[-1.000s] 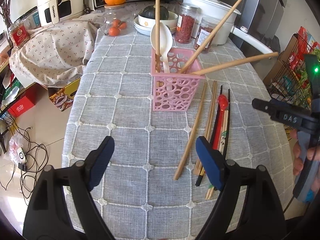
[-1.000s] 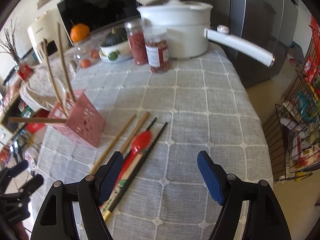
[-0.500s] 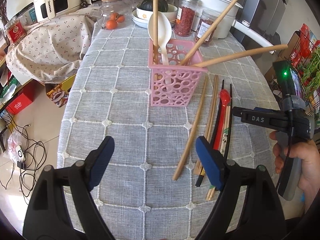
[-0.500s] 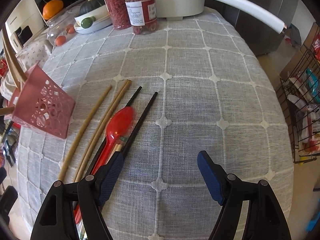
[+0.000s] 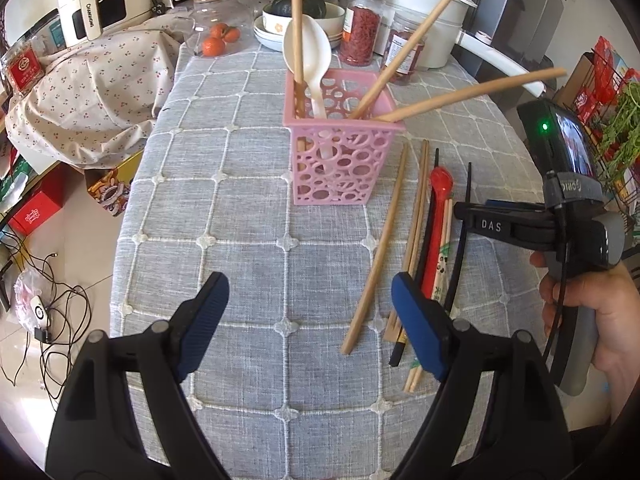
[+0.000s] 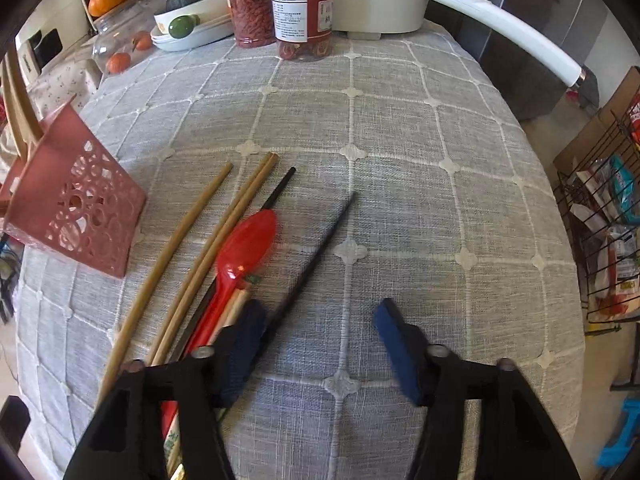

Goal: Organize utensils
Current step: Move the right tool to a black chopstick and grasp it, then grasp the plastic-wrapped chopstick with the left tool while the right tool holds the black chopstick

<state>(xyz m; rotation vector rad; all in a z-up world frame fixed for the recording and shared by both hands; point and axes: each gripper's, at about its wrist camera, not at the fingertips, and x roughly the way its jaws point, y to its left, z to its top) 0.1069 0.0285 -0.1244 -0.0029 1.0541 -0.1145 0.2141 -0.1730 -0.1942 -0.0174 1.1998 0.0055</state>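
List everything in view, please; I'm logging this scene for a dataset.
pink basket: 1, pink, mid-table, upright
white spoon: 1, white, in basket
long wooden chopsticks: 3, tan, in basket
loose wooden chopsticks: 3, tan, on cloth beside basket
red spoon: 1, red, among loose chopsticks
black chopsticks: 2, black, on cloth
jars: 2, red contents, far edge
white pot: 1, white, far edge
tablecloth: 1, grey checked
left tongs: open, empty
right tongs: open, over black chopstick
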